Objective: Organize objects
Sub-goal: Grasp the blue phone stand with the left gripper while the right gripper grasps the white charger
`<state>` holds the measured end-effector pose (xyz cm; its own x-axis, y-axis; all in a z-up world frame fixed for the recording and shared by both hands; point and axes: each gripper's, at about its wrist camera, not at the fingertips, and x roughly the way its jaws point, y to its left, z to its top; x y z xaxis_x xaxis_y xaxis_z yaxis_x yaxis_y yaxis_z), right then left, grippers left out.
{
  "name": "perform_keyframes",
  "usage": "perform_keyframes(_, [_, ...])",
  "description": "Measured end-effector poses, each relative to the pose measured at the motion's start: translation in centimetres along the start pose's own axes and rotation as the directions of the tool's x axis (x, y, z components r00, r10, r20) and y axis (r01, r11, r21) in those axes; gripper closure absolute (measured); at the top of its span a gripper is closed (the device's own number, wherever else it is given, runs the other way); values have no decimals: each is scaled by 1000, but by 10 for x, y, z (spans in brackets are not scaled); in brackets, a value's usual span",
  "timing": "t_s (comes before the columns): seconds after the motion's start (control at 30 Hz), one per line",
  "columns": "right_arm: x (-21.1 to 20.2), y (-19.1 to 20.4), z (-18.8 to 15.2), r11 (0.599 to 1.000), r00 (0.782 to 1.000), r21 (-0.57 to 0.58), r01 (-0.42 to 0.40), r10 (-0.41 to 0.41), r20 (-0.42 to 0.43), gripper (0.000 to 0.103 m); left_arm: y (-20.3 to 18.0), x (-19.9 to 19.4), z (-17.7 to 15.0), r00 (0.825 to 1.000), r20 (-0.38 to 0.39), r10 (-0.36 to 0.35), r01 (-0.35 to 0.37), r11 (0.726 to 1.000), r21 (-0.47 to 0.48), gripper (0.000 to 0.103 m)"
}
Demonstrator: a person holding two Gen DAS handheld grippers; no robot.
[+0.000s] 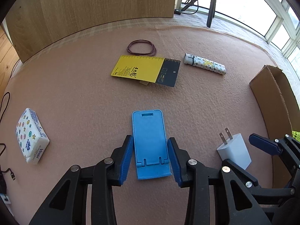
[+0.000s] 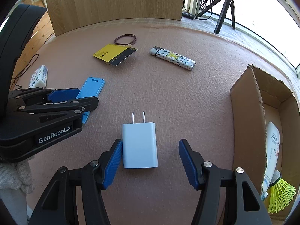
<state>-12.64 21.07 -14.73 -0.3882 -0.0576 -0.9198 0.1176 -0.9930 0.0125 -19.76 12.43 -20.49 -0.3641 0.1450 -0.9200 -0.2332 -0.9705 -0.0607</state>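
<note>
Early stage: bottle (image 2: 271,150) and shuttlecock (image 2: 281,193) boxed at right; left gripper (image 1: 150,157) narrowly flanking, perhaps touching, blue stand (image 1: 150,140); right gripper (image 2: 150,165) wide around charger (image 2: 139,146); four items far.

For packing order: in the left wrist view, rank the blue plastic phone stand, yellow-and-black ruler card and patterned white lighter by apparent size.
1. Blue plastic phone stand and yellow-and-black ruler card: alike, stand nearer the camera.
2. Patterned white lighter.
</note>
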Motion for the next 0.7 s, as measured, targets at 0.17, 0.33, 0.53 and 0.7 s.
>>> perform_keyframes(0.17, [8,2,3,1000,1000,-8,-1,1,-20,46,14,-10,-20,1000,11,-21,21,1000,-23,63])
perform_keyframes(0.33, [8,2,3,1000,1000,-8,-2,2,-18,50,25,-20,-39,999,21,-46,47,997,-58,63])
perform_keyframes(0.53, [5,1,-1,1000,1000,2,-9,9,-9,71,33,-31,-58,996,24,-90,92,989,-112,63])
perform_keyframes(0.7, [2,-4,-7,999,999,27,-34,34,-1,71,39,-34,-63,992,27,-121,123,981,-147,63])
